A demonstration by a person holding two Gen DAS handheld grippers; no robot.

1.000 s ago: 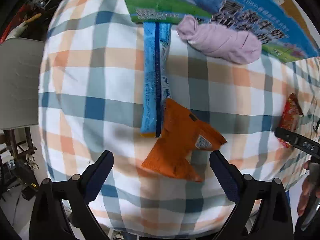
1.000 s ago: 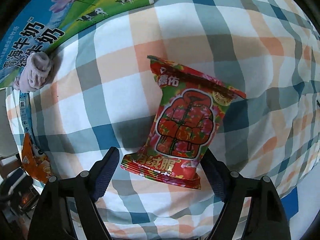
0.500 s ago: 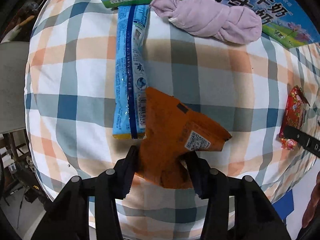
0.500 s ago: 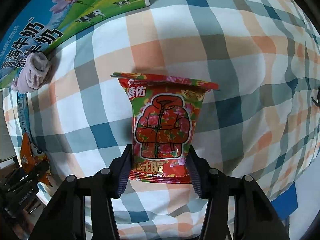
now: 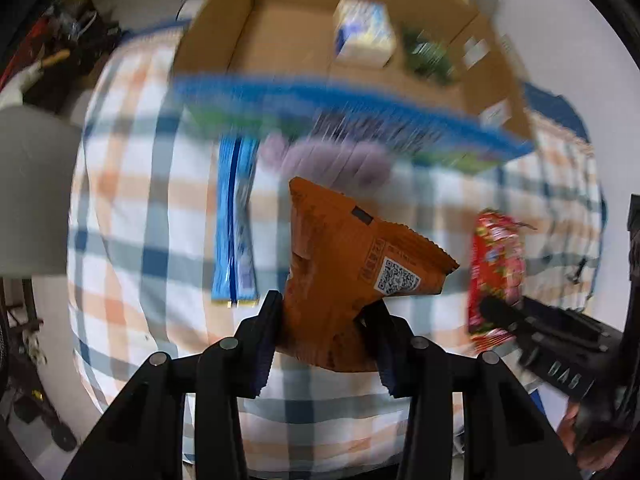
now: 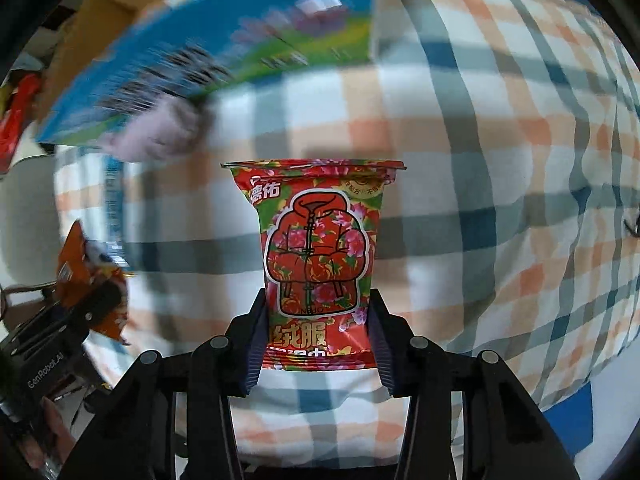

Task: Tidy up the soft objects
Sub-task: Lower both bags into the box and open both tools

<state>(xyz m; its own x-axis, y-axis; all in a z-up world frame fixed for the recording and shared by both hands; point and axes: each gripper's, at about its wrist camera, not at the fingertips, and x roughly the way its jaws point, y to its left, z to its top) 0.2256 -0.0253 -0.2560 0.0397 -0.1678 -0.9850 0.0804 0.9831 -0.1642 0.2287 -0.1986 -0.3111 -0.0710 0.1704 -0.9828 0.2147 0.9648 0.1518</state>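
Observation:
My left gripper is shut on an orange snack packet and holds it above the checked cloth. My right gripper is shut on a red flowered snack packet, lifted upright; that packet also shows in the left wrist view. The orange packet shows at the left of the right wrist view. A long blue packet and a rolled lilac cloth lie on the checked cloth in front of an open cardboard box.
The box has a blue and green printed side and holds a pale carton and a green item. A grey chair stands at the left. Clutter lies at the far left.
Both grippers have lifted their packets off the cloth and tilted up, so the open box has come into view. The background is blurred by the motion.

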